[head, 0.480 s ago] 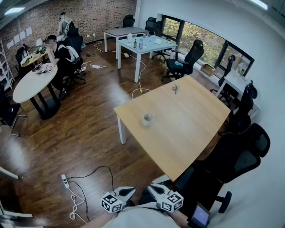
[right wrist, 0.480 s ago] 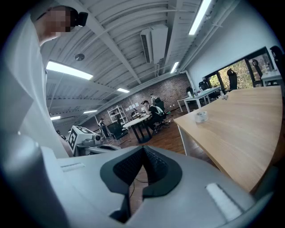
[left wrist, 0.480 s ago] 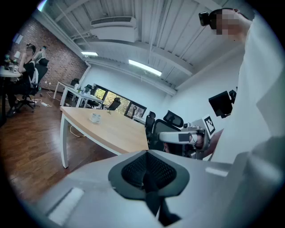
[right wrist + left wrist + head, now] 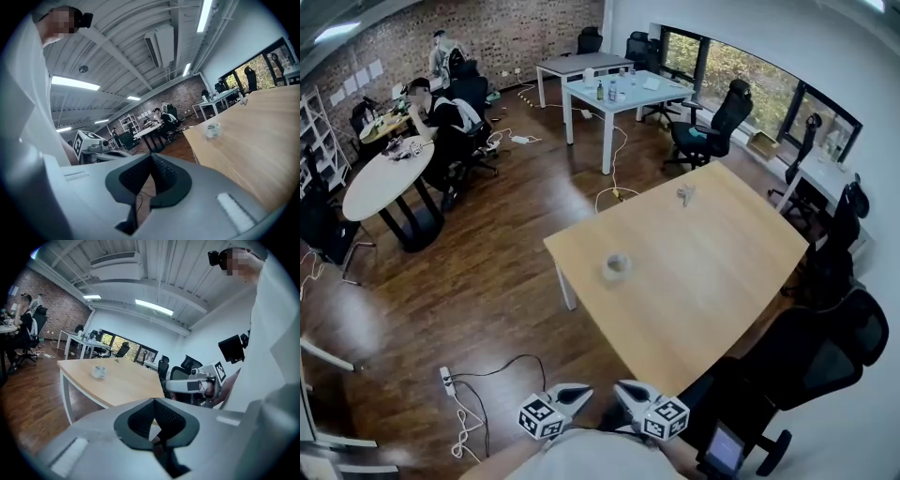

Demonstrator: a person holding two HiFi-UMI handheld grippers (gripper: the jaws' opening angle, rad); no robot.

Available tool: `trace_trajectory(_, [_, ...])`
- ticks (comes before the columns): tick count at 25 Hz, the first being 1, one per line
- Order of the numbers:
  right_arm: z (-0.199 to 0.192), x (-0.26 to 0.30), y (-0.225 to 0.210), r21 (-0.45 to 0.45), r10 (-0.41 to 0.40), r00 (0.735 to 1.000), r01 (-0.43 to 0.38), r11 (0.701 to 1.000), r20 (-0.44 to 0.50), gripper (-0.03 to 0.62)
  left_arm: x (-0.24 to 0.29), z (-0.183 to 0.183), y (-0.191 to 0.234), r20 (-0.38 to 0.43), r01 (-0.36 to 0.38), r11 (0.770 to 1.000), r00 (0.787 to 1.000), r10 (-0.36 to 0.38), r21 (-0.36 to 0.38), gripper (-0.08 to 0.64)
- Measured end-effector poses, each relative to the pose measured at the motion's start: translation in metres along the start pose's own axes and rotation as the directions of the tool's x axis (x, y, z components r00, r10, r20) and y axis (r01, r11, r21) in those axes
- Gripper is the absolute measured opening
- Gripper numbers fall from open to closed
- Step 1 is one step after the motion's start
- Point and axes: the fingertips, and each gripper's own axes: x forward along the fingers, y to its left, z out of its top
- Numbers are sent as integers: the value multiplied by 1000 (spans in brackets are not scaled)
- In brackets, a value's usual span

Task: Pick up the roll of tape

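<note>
The roll of tape [image 4: 616, 266] is a small pale ring lying flat on the light wooden table [image 4: 722, 281], near its left edge. It also shows far ahead in the left gripper view as the tape [image 4: 98, 371] and in the right gripper view as the tape [image 4: 213, 130]. Both grippers hang low by the person's body, well short of the table. The left gripper [image 4: 578, 389] [image 4: 154, 401] has its jaws together with nothing between them. The right gripper [image 4: 624, 388] [image 4: 151, 156] is likewise shut and empty. A small metallic object [image 4: 685, 194] lies at the table's far side.
Black office chairs [image 4: 825, 347] stand along the table's right and near side. A power strip with cables [image 4: 448, 380] lies on the wood floor at the lower left. People sit at a white oval table [image 4: 384, 178] far left. More desks [image 4: 623, 94] stand at the back.
The head view has shifted, so the table and tape sit slightly lower and further right in it. Both grippers stay low by the body, still closed.
</note>
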Motion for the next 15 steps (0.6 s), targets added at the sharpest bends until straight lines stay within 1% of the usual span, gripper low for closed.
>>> trace_trajectory(4, [21, 10, -23, -8, 40, 999, -40, 999, 12, 6, 19, 20, 9, -1, -27, 999, 1000, 27, 27, 6])
trace_trajectory(9, [36, 13, -43, 33, 61, 997, -62, 998, 45, 6, 27, 29, 27, -5, -83, 996, 997, 83, 16, 6])
trace_trajectory(15, [43, 20, -57, 55, 45, 998, -48, 997, 55, 6, 35, 44, 40, -7, -78, 997, 997, 78, 23, 6])
